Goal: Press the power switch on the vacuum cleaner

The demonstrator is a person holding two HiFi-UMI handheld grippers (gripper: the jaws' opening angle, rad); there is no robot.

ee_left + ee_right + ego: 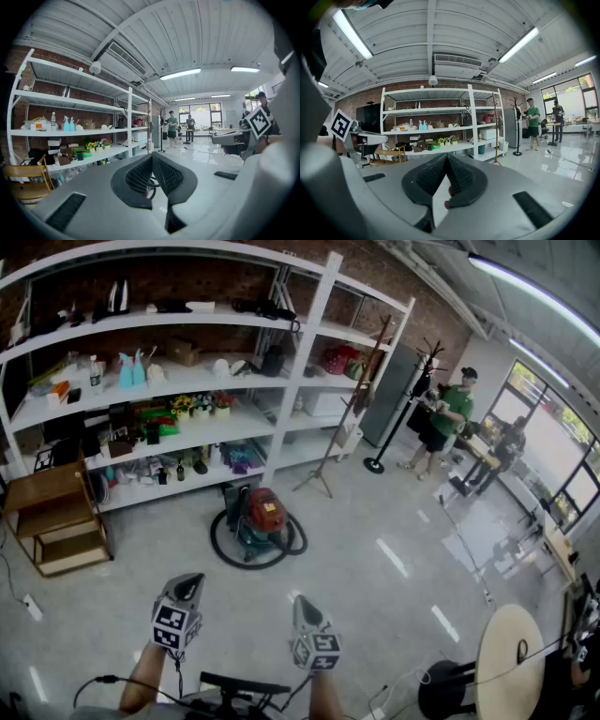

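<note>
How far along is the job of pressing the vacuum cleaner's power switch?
Nothing looks done yet: the vacuum cleaner stands on the floor by the shelves, apart from both grippers. In hand: the left gripper and right gripper are shut and empty, pointing toward it. Left: the approach and the press itself.

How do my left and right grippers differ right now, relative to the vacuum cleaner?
In the head view, the left gripper is held left of the vacuum cleaner, and the right gripper a little right of its body. The left gripper also reaches slightly farther forward than the right gripper. What they share: both are shut and empty, and both hang in the air well short of the vacuum cleaner, which stands on the floor.
</note>
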